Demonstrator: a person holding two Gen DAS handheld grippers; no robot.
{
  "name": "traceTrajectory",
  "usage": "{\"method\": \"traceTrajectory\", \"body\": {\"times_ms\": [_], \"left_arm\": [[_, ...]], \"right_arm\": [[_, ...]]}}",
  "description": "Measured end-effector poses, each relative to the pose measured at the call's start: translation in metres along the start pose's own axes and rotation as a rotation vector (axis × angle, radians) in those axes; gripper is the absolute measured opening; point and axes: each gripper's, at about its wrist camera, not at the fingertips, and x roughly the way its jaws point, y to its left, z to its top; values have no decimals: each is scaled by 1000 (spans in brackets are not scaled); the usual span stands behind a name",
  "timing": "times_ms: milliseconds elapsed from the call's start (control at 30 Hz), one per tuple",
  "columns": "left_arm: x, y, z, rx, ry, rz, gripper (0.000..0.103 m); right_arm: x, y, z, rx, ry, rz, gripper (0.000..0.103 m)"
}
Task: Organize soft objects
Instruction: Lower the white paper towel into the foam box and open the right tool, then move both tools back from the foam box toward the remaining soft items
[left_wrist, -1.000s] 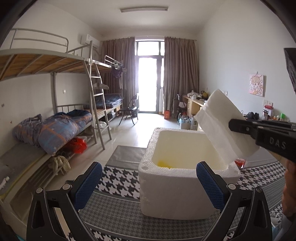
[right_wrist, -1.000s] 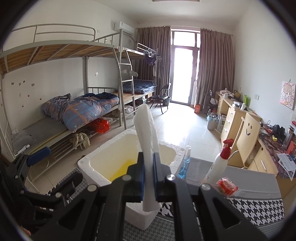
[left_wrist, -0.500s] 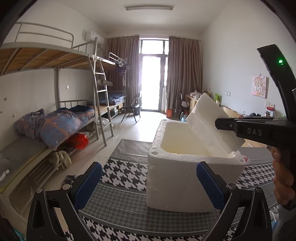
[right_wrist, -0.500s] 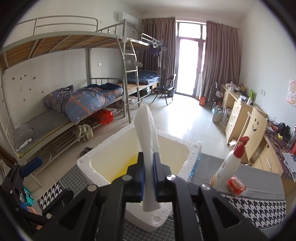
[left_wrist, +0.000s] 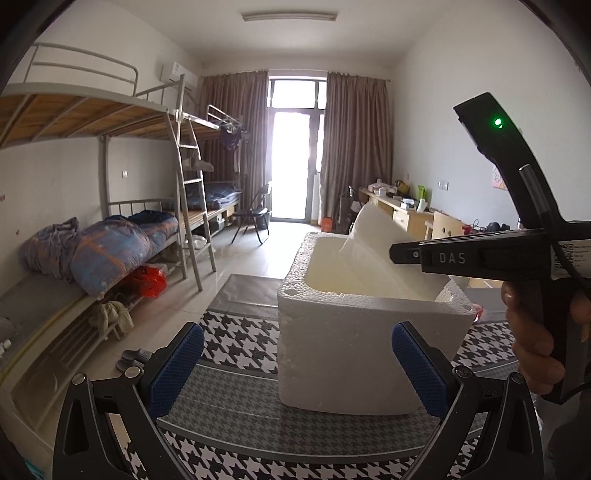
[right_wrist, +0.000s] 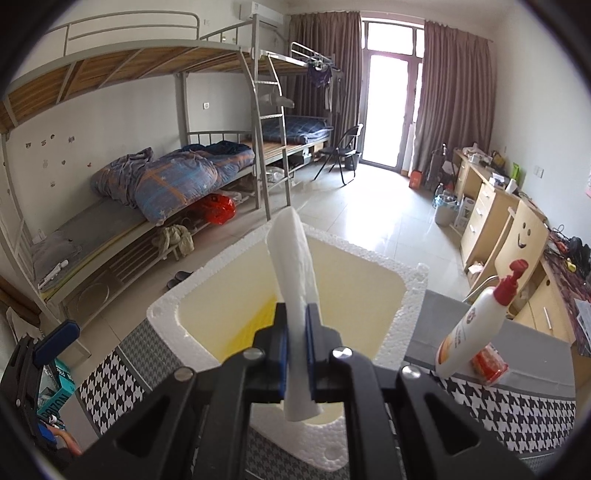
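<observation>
An open white foam box (left_wrist: 351, 339) stands on a houndstooth-covered table (left_wrist: 236, 391). My right gripper (right_wrist: 295, 343) is shut on a folded white foam sheet (right_wrist: 291, 258) and holds it upright over the box's opening (right_wrist: 399, 325). Something yellow (right_wrist: 251, 328) lies at the bottom of the box. In the left wrist view the sheet (left_wrist: 373, 236) slants down into the box, with the right gripper (left_wrist: 394, 253) at its right edge and a hand (left_wrist: 535, 343) on the handle. My left gripper (left_wrist: 297, 365) stands open in front of the box, with nothing between its fingers.
A white pump bottle with a red top (right_wrist: 469, 332) and a red packet (right_wrist: 489, 363) sit on the table right of the box. Bunk beds (right_wrist: 184, 177) line the left wall. Wooden desks (right_wrist: 487, 206) line the right wall. A folding chair (right_wrist: 341, 151) stands near the door.
The right gripper has carried the white sheet forward and down, so its lower edge now dips inside the box. The left gripper stays open in front of the box.
</observation>
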Motion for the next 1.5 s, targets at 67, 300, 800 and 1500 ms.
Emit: {"method": "traceTrajectory", "body": {"times_ms": [67, 300, 800, 1500], "left_arm": [[0, 0, 1, -1, 1, 1, 102], [1, 0, -1, -21, 11, -3, 102], [-4, -4, -1, -18, 17, -13, 102], [-42, -32, -2, 17, -13, -85, 102]], "right_arm": [[2, -2, 1, 6, 4, 0, 19], [11, -8, 1, 20, 20, 9, 73], [-23, -9, -5, 27, -46, 20, 84], [-93, -20, -39, 53, -177, 2, 84]]}}
